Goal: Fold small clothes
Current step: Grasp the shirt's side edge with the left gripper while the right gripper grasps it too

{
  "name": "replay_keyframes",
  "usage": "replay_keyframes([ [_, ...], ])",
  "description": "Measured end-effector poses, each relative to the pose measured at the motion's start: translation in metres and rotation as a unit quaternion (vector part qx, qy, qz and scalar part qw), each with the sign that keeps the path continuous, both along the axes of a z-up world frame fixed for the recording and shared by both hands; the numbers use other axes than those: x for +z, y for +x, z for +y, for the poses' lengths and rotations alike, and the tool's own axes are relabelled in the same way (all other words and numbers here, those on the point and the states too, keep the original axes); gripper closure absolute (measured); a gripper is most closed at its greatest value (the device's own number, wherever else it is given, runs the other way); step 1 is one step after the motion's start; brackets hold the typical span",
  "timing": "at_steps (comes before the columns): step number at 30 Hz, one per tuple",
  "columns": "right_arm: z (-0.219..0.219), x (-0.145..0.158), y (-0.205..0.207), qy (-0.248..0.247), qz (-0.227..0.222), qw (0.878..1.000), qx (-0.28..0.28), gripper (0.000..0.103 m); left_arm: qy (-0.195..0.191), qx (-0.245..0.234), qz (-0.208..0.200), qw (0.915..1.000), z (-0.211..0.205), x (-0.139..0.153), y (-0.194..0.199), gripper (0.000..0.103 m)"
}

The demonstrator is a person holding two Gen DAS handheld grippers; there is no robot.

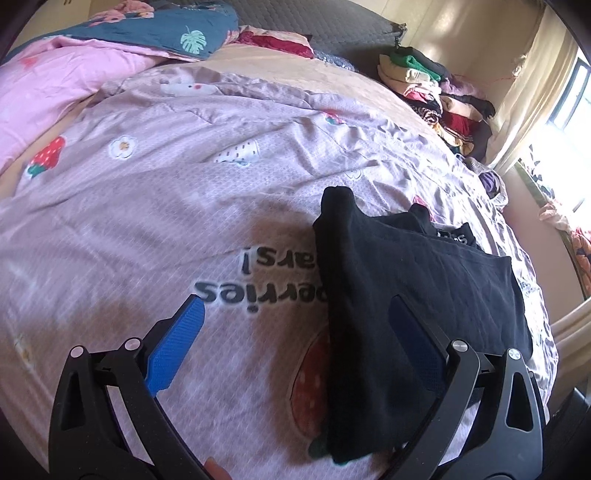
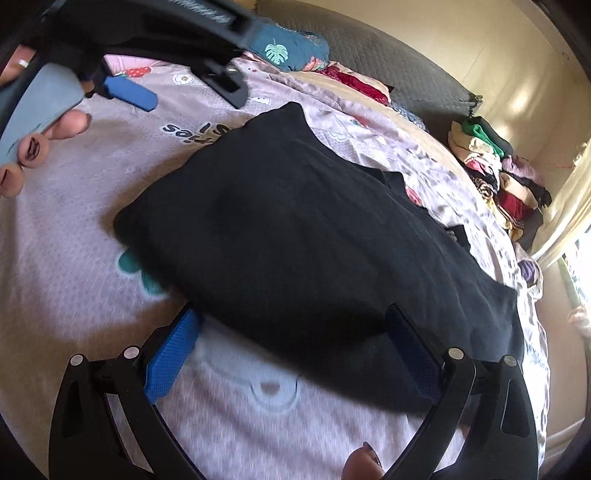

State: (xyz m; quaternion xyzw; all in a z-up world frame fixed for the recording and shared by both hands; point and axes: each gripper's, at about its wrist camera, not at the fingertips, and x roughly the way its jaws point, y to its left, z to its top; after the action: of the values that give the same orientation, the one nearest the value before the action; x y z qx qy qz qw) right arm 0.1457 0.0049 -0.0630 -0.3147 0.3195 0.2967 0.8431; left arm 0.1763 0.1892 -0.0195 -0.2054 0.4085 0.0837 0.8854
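Two hand-held grippers are in view, both with jaws spread wide and nothing pinched between them. The left gripper (image 1: 295, 314) hangs low over the quilt (image 1: 147, 229), a mauve cover printed with strawberries, flowers and upside-down lettering. Its left blue pad (image 1: 177, 343) stands over bare quilt; its right blue pad (image 1: 413, 343) stands over the black garment (image 1: 406, 288). Whether that pad touches the cloth cannot be told.

The black garment lies on the quilt, partly folded, with a doubled edge along its left side and a small waistband label at its far end. In the right wrist view the same garment (image 2: 295, 240) fills the middle of the frame. The right gripper (image 2: 291, 332) stands at its near edge, jaws apart, the right-hand pad over the cloth and the left-hand pad just beside its border.

The left gripper also shows at the upper left of the right wrist view, with the person's fingers (image 2: 70, 123) around its handle.

One stack of folded clothes (image 1: 436, 96) sits at the far right edge of the bed, well apart from the garment. A pink blanket (image 1: 48, 81) and a dark floral blanket (image 1: 177, 29) lie at the head end.
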Motion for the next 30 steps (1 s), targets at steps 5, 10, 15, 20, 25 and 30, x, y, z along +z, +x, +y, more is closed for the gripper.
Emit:
replay_keyframes([
  [5, 0.01, 0.0, 0.016, 0.01, -0.024, 1.0, -0.007, 0.007, -0.001, -0.007, 0.019, 0.9998, -0.002, -0.008, 0.022, 0.01],
  [10, -0.001, 0.016, 0.012, 0.055, -0.05, 0.997, 0.0, 0.034, -0.025, -0.012, 0.038, 0.9989, -0.003, -0.019, 0.039, 0.01],
  [15, -0.019, 0.035, 0.001, 0.104, -0.071, 0.992, 0.022, 0.083, -0.061, -0.018, 0.049, 0.9968, -0.007, -0.028, 0.051, 0.01],
  [20, -0.038, 0.048, -0.001, 0.142, -0.068, 0.987, 0.012, 0.095, -0.106, -0.031, 0.035, 0.9933, -0.02, -0.024, 0.059, 0.01],
  [25, -0.063, 0.06, 0.001, 0.182, -0.066, 0.981, -0.014, 0.096, -0.111, -0.049, 0.01, 0.9926, -0.047, -0.004, 0.066, 0.061],
  [30, -0.095, 0.071, 0.004, 0.221, -0.075, 0.971, -0.056, 0.096, -0.08, -0.073, -0.02, 0.9939, -0.082, 0.029, 0.075, 0.077],
])
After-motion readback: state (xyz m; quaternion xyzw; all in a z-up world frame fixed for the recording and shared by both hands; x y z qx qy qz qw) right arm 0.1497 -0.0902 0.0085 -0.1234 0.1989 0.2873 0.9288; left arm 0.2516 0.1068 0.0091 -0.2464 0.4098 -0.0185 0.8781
